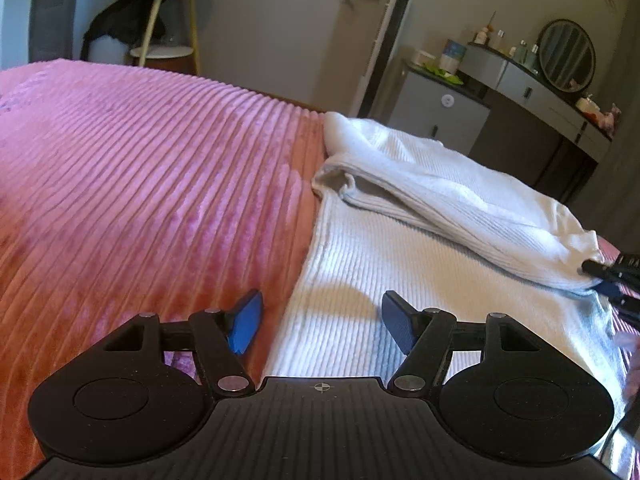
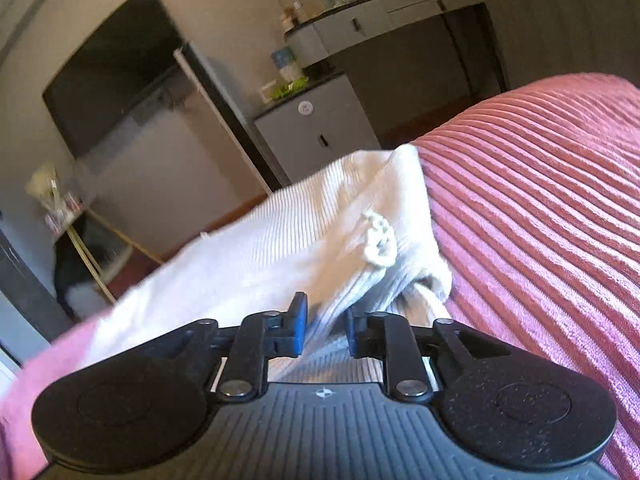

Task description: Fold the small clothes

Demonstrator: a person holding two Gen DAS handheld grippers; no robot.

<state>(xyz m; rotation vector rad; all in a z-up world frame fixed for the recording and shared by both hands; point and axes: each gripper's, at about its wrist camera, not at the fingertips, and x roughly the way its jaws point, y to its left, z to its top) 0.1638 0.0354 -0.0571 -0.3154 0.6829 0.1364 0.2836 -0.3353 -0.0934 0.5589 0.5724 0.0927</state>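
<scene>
A white ribbed garment (image 1: 380, 248) lies on the pink corduroy bedspread (image 1: 140, 180), with its far part folded over toward the right. My left gripper (image 1: 320, 304) is open just above the garment's left edge: one blue pad over the bedspread, the other over the cloth, nothing between them. My right gripper (image 2: 326, 310) is shut on a bunched fold of the garment (image 2: 260, 248), which rises out of its jaws; a small knotted cord (image 2: 378, 244) hangs on the cloth beyond. In the left wrist view the right gripper (image 1: 604, 276) shows at the right edge, pinching the folded layer's corner.
Beyond the bed's far edge stand a small grey cabinet (image 1: 440, 116), a vanity desk with a round mirror (image 1: 566, 56) and a round side table (image 1: 168, 20). Bare pink bedspread (image 2: 540, 200) stretches on both sides of the garment.
</scene>
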